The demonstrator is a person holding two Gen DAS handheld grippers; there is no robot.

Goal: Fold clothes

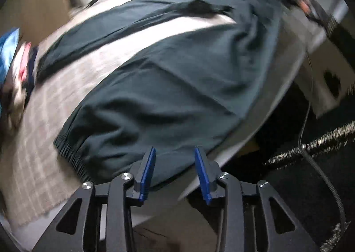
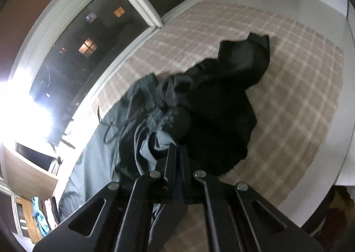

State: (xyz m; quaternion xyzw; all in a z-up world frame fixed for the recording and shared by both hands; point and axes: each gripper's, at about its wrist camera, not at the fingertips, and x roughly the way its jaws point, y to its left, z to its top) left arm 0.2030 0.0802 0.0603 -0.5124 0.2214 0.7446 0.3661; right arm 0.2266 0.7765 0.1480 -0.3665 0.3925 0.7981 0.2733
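On the checked cloth [image 1: 44, 123] covering the table [image 2: 332, 145], we see the dark trousers [image 1: 168, 87] spread, their waist end bunched. Our left gripper [image 1: 175, 170] stands apart at the near cuff, gripping nothing. Our right gripper [image 2: 176, 152] is clamped on the waist fabric. Risk: lifting one-handed drags the trousers off the near edge; the blurred frame suggests fast motion, which could also shift the cloth.

Both views close above shared trousers [image 1: 177, 79].
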